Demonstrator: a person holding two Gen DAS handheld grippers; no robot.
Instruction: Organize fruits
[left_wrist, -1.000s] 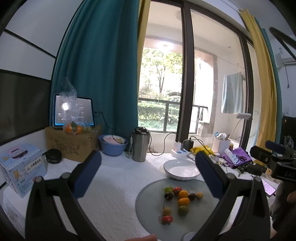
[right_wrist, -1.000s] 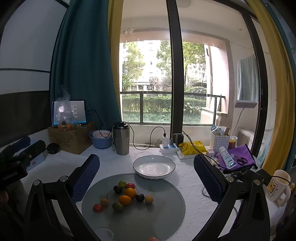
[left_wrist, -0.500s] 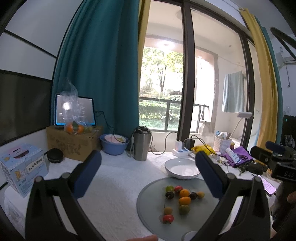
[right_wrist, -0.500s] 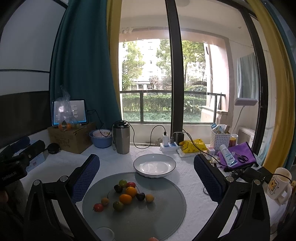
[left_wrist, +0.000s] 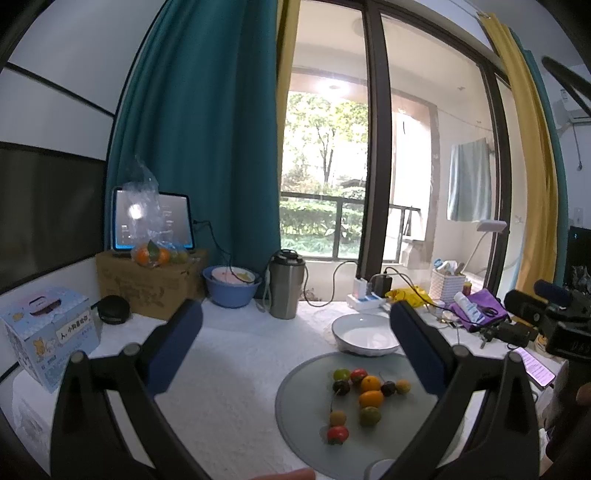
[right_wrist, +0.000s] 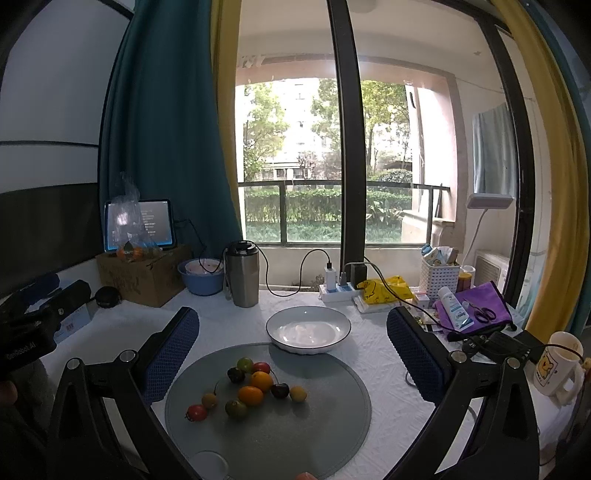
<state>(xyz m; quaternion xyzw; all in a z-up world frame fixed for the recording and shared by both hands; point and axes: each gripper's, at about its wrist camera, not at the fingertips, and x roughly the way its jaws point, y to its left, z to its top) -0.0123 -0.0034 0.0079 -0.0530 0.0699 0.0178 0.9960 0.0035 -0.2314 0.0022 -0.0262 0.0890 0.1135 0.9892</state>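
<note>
Several small fruits (right_wrist: 251, 387) lie in a loose cluster on a round grey mat (right_wrist: 325, 435): oranges, dark cherries, green and red tomatoes. In the left wrist view the same fruits (left_wrist: 360, 395) sit right of centre on the mat (left_wrist: 406, 435). An empty white plate (right_wrist: 308, 329) with a dark rim stands just beyond the mat; the plate (left_wrist: 365, 334) also shows in the left wrist view. My left gripper (left_wrist: 295, 339) is open, held above the white tablecloth left of the fruits. Also open, my right gripper (right_wrist: 291, 349) hangs over the mat's far edge, empty.
A steel tumbler (right_wrist: 242, 273), blue basin (right_wrist: 201, 277), cardboard box (right_wrist: 142, 275) with bagged oranges and a tablet stand at the back left. A power strip (right_wrist: 341, 291), white basket (right_wrist: 441, 275), purple pouch (right_wrist: 476, 306) and mug (right_wrist: 557, 363) crowd the right. A blue carton (left_wrist: 48, 332) sits far left.
Both grippers have crept slightly, so the mat, fruits and plate shifted a little in each view. Both stay open and empty.
</note>
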